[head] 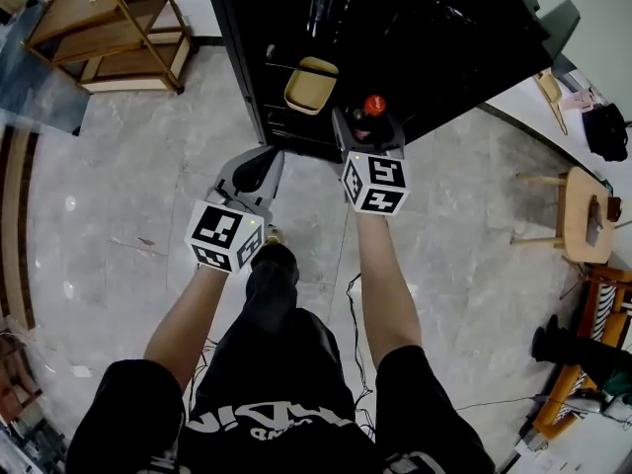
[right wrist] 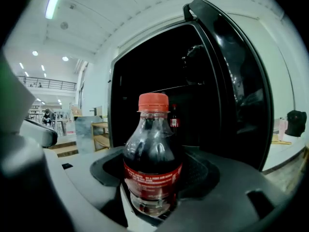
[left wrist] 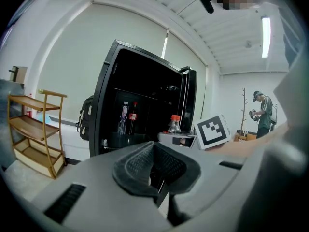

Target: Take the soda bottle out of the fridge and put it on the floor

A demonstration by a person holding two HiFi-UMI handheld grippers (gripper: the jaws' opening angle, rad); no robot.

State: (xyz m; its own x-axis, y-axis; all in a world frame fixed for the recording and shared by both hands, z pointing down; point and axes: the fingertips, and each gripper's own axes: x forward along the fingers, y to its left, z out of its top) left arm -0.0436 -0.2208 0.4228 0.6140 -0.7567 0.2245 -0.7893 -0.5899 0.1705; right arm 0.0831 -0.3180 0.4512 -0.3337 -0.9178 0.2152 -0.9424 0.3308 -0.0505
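Observation:
The soda bottle (head: 371, 109) has dark cola, a red cap and a red label. It stands upright between the jaws of my right gripper (head: 367, 131), just outside the open black fridge (head: 415, 28). In the right gripper view the bottle (right wrist: 153, 158) fills the middle and the pads press on both its sides. My left gripper (head: 259, 171) hovers lower and to the left, over the floor, with its jaws together and nothing in them. In the left gripper view the held bottle (left wrist: 175, 124) shows beyond the shut pads (left wrist: 145, 166).
Two more bottles (left wrist: 128, 117) stand inside the fridge (left wrist: 145, 81), and a yellow container (head: 310, 85) sits on a low shelf. A wooden rack (head: 118, 33) stands at the left, a wooden stool (head: 583, 215) at the right. A person (left wrist: 264, 112) stands far off.

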